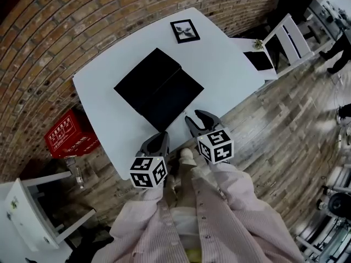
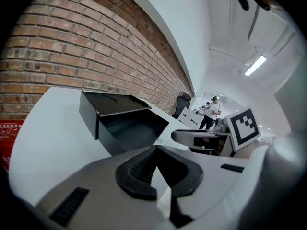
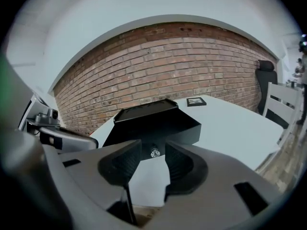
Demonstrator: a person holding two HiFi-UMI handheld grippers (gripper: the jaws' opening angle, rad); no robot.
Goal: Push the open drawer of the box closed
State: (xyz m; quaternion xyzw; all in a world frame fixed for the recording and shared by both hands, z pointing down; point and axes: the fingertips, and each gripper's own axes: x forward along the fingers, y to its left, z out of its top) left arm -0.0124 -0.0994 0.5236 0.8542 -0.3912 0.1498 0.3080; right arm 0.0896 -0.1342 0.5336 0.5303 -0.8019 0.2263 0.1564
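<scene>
A black box (image 1: 147, 78) lies in the middle of the white table (image 1: 225, 64), its drawer (image 1: 174, 98) pulled out toward the near edge. In the right gripper view the drawer front (image 3: 178, 131) faces me, and its small metal knob (image 3: 155, 153) shows in the gap between the jaws. My right gripper (image 1: 196, 117) (image 3: 153, 147) is open and hangs just short of that front. My left gripper (image 1: 163, 136) (image 2: 154, 150) is shut on nothing, at the table edge by the drawer's near corner. From it I see into the empty drawer (image 2: 132, 124).
A small framed picture (image 1: 185, 30) lies at the table's far end. A dark tablet (image 1: 259, 60) and a white chair (image 1: 288, 34) are to the right. A red crate (image 1: 71, 133) sits on the floor at left, below the brick wall (image 1: 82, 21). People stand far off.
</scene>
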